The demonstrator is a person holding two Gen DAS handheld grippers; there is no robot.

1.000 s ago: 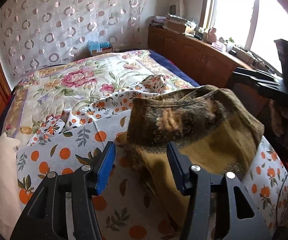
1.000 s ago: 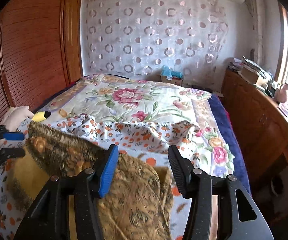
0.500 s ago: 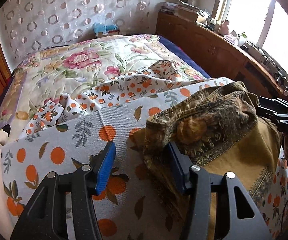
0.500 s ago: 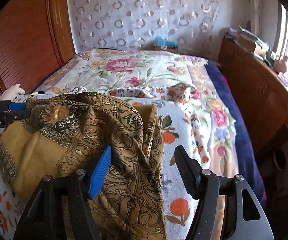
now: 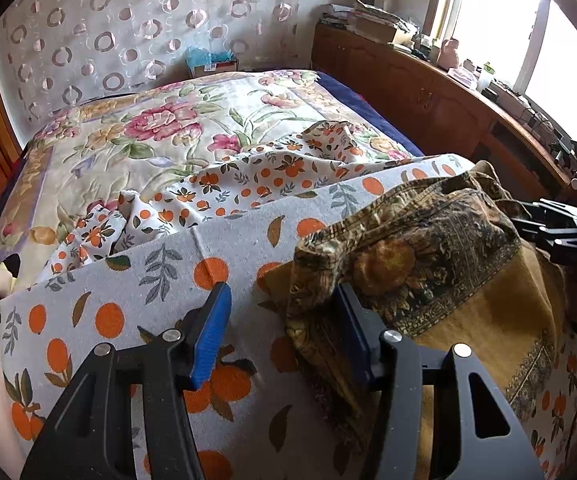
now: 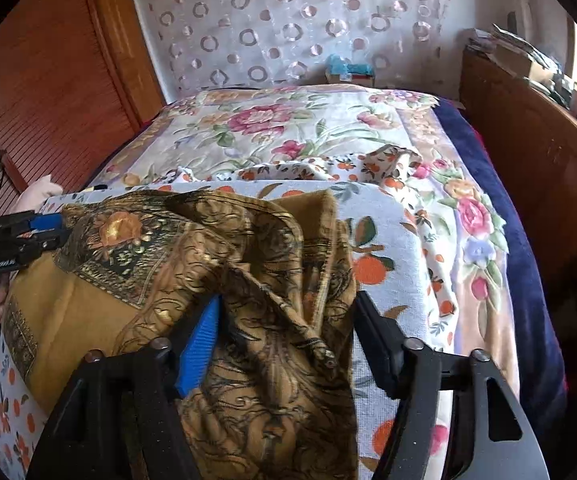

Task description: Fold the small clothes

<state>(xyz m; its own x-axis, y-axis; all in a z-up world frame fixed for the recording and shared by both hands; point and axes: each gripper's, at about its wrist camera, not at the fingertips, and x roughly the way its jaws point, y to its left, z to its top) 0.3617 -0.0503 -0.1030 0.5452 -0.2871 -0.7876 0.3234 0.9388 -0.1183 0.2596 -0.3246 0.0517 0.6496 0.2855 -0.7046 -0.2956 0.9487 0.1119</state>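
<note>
Fold barely begun: mustard paisley garment (image 6: 192, 264) lies rumpled on the orange-print towel (image 5: 136, 288) at the bed's near end, left gripper (image 5: 284, 330) open w/ one pad against its edge, right gripper (image 6: 284, 336) jaws just narrowing, open around a bunched fold; orange-print cloth (image 5: 248, 188) crumpled behind, nothing blocking.

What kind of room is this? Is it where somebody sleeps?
Most likely a bedroom in a home. A bed with a flowered quilt fills the middle, a long wooden cabinet stands under the bright window, and a sheer curtain with a ring pattern hangs behind.
</note>
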